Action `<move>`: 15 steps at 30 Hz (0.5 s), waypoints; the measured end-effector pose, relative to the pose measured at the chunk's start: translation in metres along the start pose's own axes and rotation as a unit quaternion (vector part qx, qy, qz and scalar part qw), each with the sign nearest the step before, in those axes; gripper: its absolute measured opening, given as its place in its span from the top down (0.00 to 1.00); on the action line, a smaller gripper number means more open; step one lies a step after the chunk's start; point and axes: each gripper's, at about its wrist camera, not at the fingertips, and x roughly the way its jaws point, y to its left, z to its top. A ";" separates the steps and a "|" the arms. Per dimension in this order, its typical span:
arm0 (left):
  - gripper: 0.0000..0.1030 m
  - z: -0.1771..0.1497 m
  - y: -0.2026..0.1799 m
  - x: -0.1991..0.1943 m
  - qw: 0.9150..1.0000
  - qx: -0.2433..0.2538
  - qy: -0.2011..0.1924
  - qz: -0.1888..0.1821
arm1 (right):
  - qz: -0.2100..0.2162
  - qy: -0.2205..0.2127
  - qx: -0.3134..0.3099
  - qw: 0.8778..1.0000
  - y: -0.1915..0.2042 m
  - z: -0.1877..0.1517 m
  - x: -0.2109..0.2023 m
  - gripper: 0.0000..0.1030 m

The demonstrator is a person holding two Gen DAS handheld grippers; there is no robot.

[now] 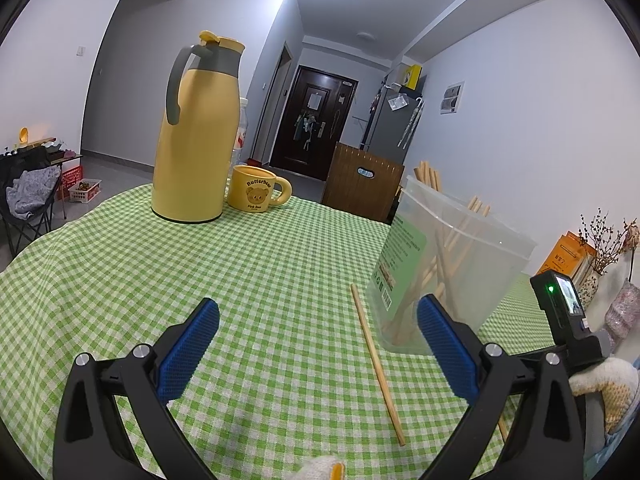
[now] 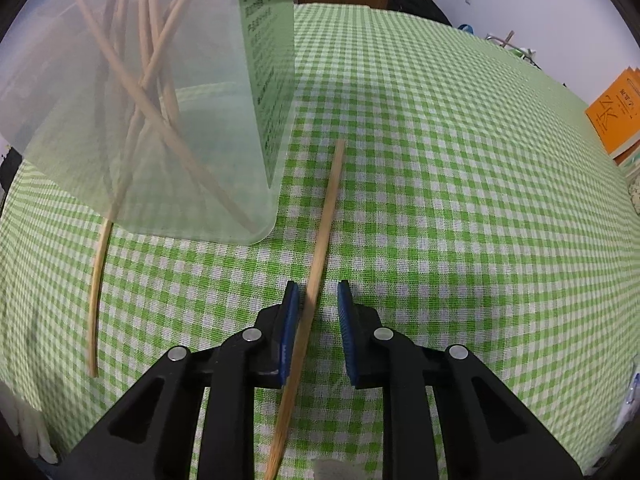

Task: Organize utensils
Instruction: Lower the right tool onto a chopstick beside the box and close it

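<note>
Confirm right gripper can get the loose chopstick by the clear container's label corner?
Likely yes. The chopstick already lies flat on the checked cloth between the open jaws of the right gripper, apart from the clear container. Nothing covers it; a gap shows at one pad.

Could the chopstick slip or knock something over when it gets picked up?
Maybe. The right gripper has the chopstick between its pads near one end, with a gap on one side, so it could tilt or slip. Its far end lies close to the clear plastic box, so swinging it might bump that.
</note>
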 end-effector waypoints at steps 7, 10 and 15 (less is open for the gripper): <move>0.07 0.001 0.002 0.000 1.000 -0.007 0.000 -0.005 | -0.001 0.024 -0.005 1.000 -0.001 0.018 0.004 0.81; 0.07 0.000 0.003 -0.001 1.000 -0.009 0.000 -0.009 | -0.006 0.035 -0.005 0.999 0.002 0.021 0.005 0.85; 0.07 0.000 0.002 -0.001 1.000 -0.010 -0.001 -0.010 | -0.011 0.052 -0.006 0.999 0.011 0.025 0.007 0.93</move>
